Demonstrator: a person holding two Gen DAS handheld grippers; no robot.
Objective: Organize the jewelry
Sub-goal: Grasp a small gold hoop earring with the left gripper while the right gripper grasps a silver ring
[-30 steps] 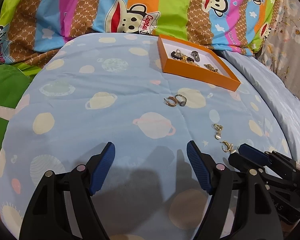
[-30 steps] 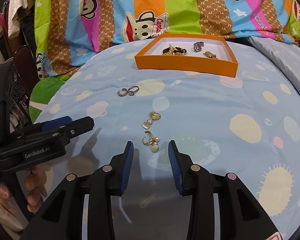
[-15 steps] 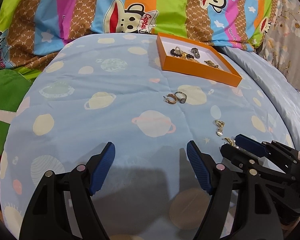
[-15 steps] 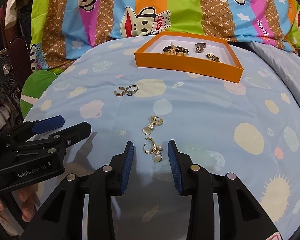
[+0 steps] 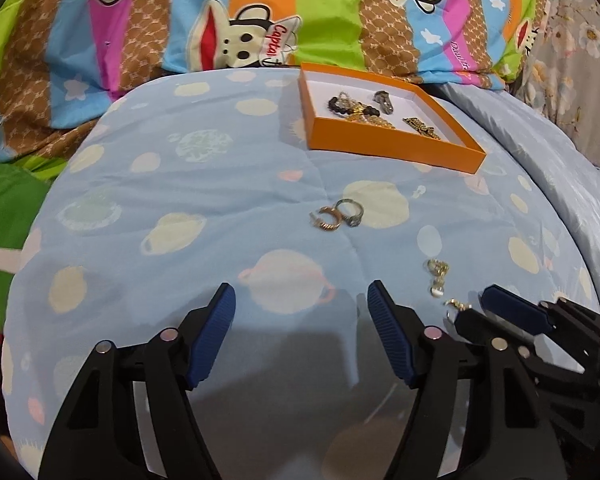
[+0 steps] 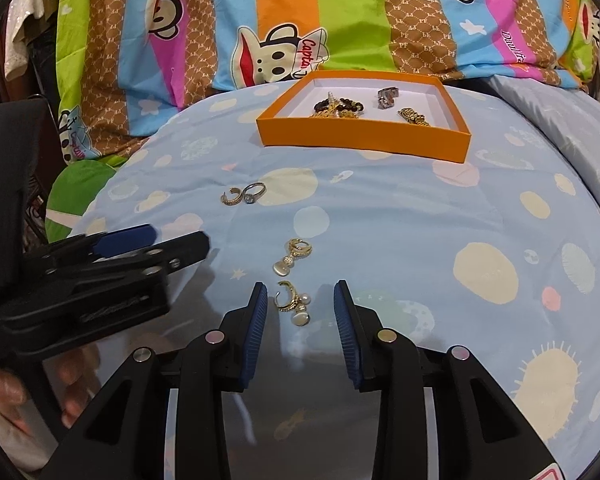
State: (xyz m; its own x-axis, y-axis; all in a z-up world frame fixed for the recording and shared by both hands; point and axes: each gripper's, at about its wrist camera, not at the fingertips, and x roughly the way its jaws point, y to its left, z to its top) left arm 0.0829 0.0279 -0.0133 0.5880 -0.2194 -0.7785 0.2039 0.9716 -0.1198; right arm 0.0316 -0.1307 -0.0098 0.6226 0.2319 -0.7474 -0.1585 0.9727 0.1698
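Note:
A gold pearl earring [image 6: 293, 304] lies on the blue bedspread between the open jaws of my right gripper [image 6: 300, 300], untouched; it peeks out in the left wrist view [image 5: 456, 304]. A second gold earring [image 6: 294, 258] [image 5: 438, 276] lies just beyond. A gold hoop [image 6: 231, 197] [image 5: 327, 219] and a silver ring [image 6: 254, 192] [image 5: 351, 213] lie further off. The orange tray [image 6: 364, 142] [image 5: 396, 148] at the back holds several pieces. My left gripper [image 5: 300, 312] is open and empty, to the left of the right one [image 5: 500, 316].
The blue planet-print bedspread [image 5: 188, 208] covers a rounded bed. A striped cartoon quilt [image 6: 340, 12] rises behind the tray. A green cushion [image 6: 76, 184] lies at the left edge. The left gripper [image 6: 112, 264] and a hand show at left in the right wrist view.
My right gripper has moved forward so its open jaws now flank the pearl earring. The left gripper has shifted slightly forward; no jewelry has moved.

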